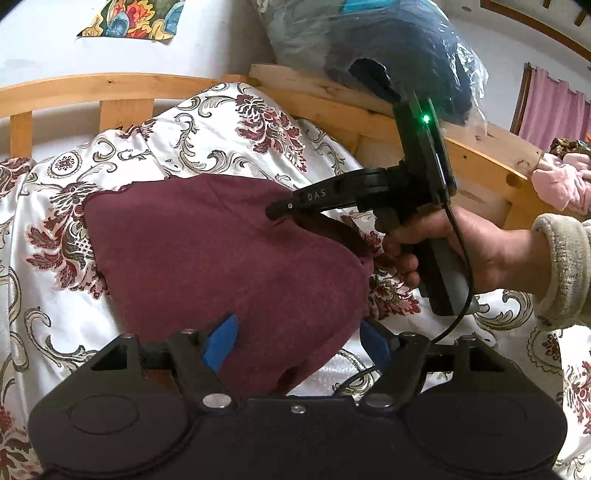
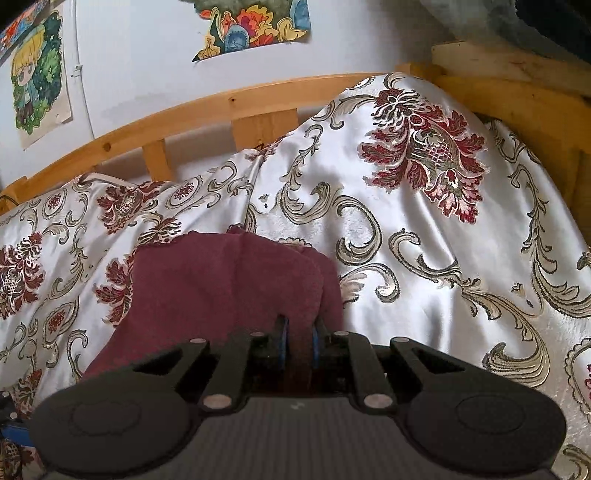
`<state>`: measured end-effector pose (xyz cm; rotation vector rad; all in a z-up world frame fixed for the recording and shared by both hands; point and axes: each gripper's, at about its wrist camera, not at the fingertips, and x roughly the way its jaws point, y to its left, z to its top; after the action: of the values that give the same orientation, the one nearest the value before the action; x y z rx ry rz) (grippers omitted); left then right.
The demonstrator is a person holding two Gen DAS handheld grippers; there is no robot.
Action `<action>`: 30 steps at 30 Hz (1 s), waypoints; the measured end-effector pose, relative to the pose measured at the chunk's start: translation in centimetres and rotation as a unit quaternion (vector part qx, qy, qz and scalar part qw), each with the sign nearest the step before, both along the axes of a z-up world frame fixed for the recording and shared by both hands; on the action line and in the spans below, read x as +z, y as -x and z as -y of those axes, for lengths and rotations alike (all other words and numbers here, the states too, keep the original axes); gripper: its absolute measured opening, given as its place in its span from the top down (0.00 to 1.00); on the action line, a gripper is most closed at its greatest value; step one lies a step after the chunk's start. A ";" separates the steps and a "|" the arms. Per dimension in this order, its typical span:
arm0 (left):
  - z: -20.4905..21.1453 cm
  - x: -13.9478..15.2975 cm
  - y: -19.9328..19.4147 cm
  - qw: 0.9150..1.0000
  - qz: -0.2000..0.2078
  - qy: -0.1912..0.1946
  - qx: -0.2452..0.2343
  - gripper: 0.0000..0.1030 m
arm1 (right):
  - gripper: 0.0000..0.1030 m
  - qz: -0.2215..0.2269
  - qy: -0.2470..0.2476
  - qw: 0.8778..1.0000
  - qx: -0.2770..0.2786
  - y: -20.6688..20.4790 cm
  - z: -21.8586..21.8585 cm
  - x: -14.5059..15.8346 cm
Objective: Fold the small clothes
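A maroon knit cloth lies spread on a white bedspread patterned with red flowers. My left gripper is open at the cloth's near edge. Its blue pads stand wide apart, with the cloth's near corner lying loose between them. A hand holds my right gripper at the cloth's right edge, shut on a pinch of it. In the right wrist view the right gripper has a raised fold of the maroon cloth squeezed between its blue pads.
A wooden bed rail runs along the far side and round to the right. A plastic bag of dark clothes rests on the rail, and pink garments lie at far right. Paper drawings hang on the wall.
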<state>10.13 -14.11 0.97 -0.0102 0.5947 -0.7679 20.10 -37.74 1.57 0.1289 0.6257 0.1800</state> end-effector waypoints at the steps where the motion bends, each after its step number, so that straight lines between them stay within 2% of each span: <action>1: -0.1 0.0 0.0 1.000 -0.002 0.004 0.001 0.25 | 0.86 0.000 0.000 1.000 0.000 0.1 0.0 0.0; 4: -1.0 0.7 -0.4 0.999 -0.015 0.028 0.009 0.21 | 0.85 0.000 -0.001 1.000 -0.002 0.2 0.0 0.1; 5: -1.4 0.9 -0.6 0.999 -0.022 0.043 0.015 0.17 | 0.85 -0.001 -0.003 1.000 -0.004 0.2 0.0 0.1; 8: -3.1 1.6 -1.5 0.994 -0.042 0.092 0.045 0.12 | 0.83 -0.003 -0.001 1.000 -0.010 0.3 0.1 -0.1; 10: -4.0 2.0 -1.9 0.991 -0.047 0.109 0.069 0.10 | 0.80 -0.007 -0.002 1.000 -0.015 0.3 0.2 -0.1; 13: -4.7 2.1 -2.8 0.986 -0.055 0.093 0.124 0.07 | 0.66 -0.010 -0.004 1.000 -0.029 0.9 0.1 0.1; 15: -5.3 1.6 -3.6 0.981 -0.074 0.085 0.155 0.07 | 0.42 -0.008 -0.001 0.999 -0.032 1.5 0.0 0.5; 18: -6.3 0.7 -4.6 0.969 -0.120 0.095 0.193 0.07 | 0.23 0.002 -0.013 1.000 -0.027 3.2 -0.2 1.3; 20: -6.8 0.1 -5.4 0.963 -0.143 0.103 0.205 0.06 | 0.14 0.007 -0.020 1.000 -0.016 4.6 -0.6 1.9; 24: -6.7 -0.5 -5.9 0.961 -0.159 0.106 0.197 0.04 | 0.09 0.001 -0.017 1.000 0.007 7.1 -1.5 2.0; 30: -6.1 -2.0 -5.8 0.962 -0.180 0.075 0.189 0.03 | 0.09 -0.015 0.047 0.999 0.002 9.6 -2.5 0.4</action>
<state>15.89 -8.02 -0.99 -0.4003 0.8479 -0.4364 10.48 -35.21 1.94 0.0398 0.6636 0.1518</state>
